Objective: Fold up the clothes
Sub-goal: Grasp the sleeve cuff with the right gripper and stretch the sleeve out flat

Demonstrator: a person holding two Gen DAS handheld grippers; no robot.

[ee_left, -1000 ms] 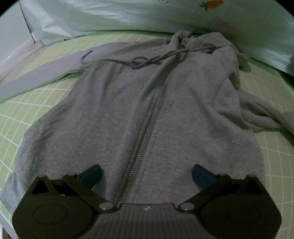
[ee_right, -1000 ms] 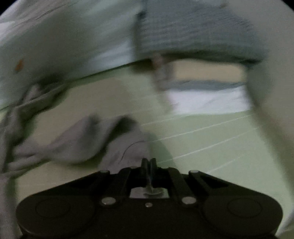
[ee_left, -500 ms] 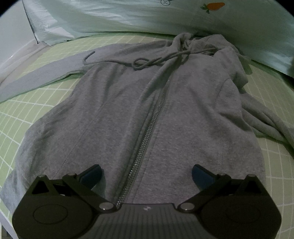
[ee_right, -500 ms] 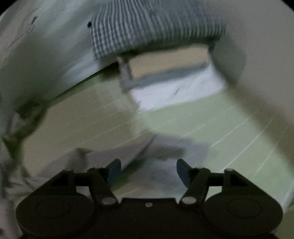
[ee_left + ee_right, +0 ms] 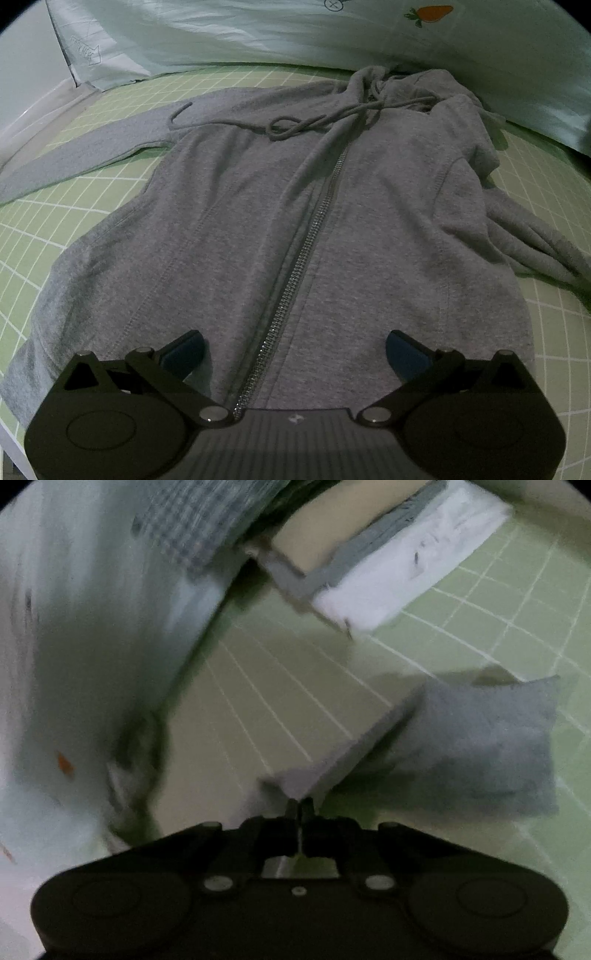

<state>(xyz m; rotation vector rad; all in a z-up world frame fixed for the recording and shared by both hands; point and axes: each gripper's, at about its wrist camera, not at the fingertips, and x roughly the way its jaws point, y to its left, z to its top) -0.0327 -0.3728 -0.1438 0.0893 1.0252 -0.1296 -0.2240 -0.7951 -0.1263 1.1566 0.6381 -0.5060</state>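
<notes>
While the left gripper [image 5: 293, 349] hangs with jaws spread over the hem of the grey hoodie [image 5: 295, 206], the right gripper [image 5: 300, 806] pinches the sleeve [image 5: 476, 746]. Zipped, the hoodie lies flat on the green sheet [image 5: 55, 206], hood toward the pillow [image 5: 258, 33].

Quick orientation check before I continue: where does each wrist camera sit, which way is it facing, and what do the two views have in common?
Left wrist: above the hem, looking up the zipper of the grey hoodie toward the hood; left gripper open.
Right wrist: low over the green grid sheet, blurred, facing a folded stack; right gripper shut on the grey sleeve.
Shared: hoodie fabric, green sheet, carrot-print bedding.
</notes>
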